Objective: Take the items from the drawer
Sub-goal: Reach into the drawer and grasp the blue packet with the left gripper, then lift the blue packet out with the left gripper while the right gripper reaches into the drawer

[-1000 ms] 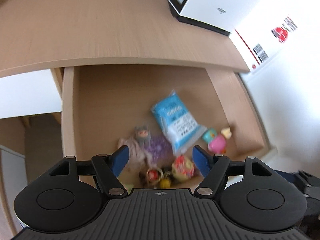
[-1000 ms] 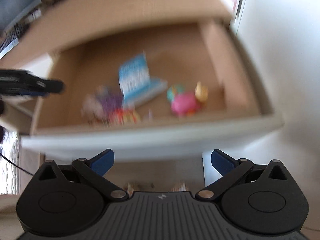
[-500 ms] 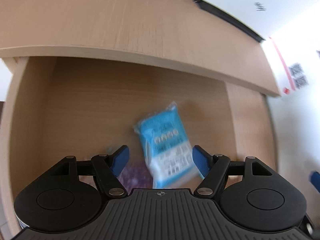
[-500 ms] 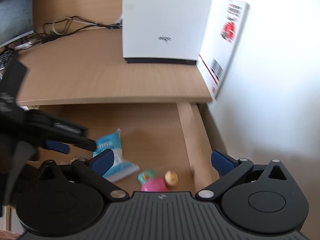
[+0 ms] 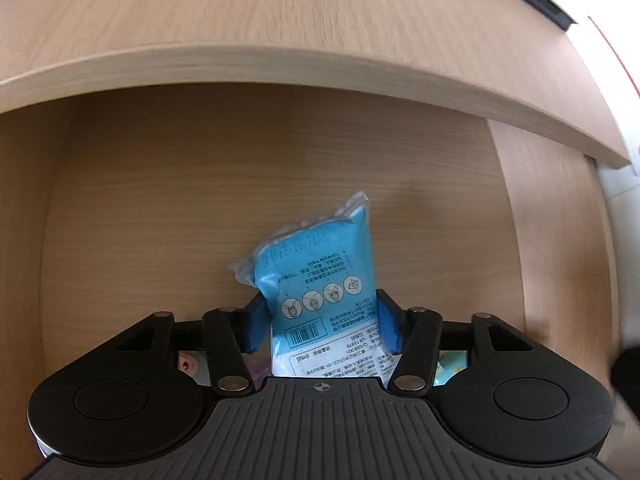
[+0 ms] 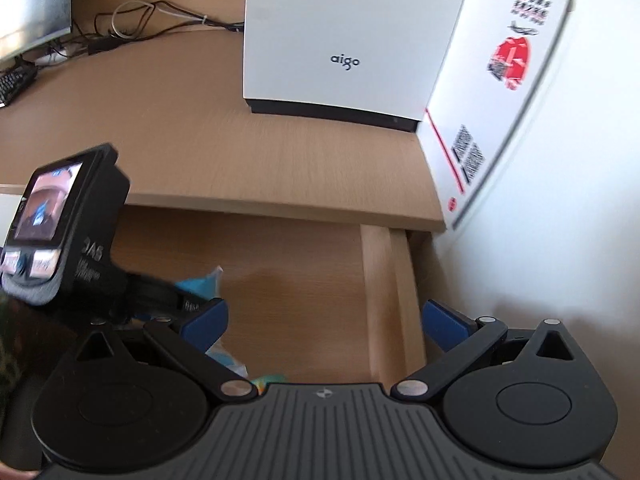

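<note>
A blue and white plastic packet [image 5: 320, 280] stands tilted in the open wooden drawer [image 5: 180, 208]. My left gripper [image 5: 320, 322] has its blue pads [image 5: 256, 320] pressed against both sides of the packet's lower half. In the right wrist view the left gripper's body with its small screen [image 6: 60, 236] is at the left, and a corner of the packet [image 6: 200, 282] shows beyond it. My right gripper [image 6: 324, 322] hangs open over the drawer's right part with nothing between its fingers. Bits of small toys [image 5: 186, 362] peek out behind the left gripper's arms.
The desk top [image 6: 240, 140] overhangs the drawer's back. On it stand a white box marked aigo [image 6: 340, 40] and a printed white board [image 6: 500, 100] against the wall. Cables [image 6: 132, 20] and a keyboard [image 6: 12, 84] lie far left. The drawer's right side wall [image 6: 384, 300] is close.
My left gripper has dropped into the drawer and narrowed its fingers onto the blue packet, which now stands more upright. The right gripper stays open and has shifted slightly closer.
</note>
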A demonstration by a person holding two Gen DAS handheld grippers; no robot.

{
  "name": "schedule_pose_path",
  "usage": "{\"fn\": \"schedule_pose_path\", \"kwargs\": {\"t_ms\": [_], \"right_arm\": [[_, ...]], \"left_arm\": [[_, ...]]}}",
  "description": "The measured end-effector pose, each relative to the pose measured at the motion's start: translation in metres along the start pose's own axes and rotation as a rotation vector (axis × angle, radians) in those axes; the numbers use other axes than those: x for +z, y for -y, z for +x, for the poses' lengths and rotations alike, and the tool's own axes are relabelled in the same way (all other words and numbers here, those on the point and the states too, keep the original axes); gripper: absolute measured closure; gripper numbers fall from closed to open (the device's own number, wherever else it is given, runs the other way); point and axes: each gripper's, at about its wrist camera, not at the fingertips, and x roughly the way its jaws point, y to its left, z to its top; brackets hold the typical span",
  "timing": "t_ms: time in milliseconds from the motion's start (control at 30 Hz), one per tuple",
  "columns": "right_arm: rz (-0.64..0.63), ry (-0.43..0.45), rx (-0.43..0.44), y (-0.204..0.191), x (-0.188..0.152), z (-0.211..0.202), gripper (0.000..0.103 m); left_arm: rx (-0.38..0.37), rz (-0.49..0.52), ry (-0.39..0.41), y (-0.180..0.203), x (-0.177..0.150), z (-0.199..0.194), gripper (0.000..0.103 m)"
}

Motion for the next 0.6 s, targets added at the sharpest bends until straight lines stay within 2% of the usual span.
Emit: {"fn": "schedule_pose_path", "kwargs": {"t_ms": [133,233,367,467,600], "right_arm": [[0.039,-0.036,0.013,-0.001,0.010,0.018,0.000],[0.044,-0.071,0.060,-0.006,0.014,0.028,0.000],[-0.016,-0.202,0.155,-0.031,0.011,0.064,0.000],[-0.053,-0.314,0.229,-0.059,0.006,0.095,0.000],[-0.081,-0.366,0.347,-0.091,0.011,0.112,0.000]], "left_arm": [[-0.028,0.030,0.067,-0.025,-0.008,-0.039,0.048],[-0.069,0.065,0.075,-0.049,-0.015,-0.070,0.048],[-0.103,0.091,0.094,-0.080,-0.029,-0.102,0.048],[-0.142,0.007,0.103,-0.105,-0.036,-0.123,0.048],[-0.142,-0.127,0.140,-0.137,-0.043,-0.145,0.048]]}}
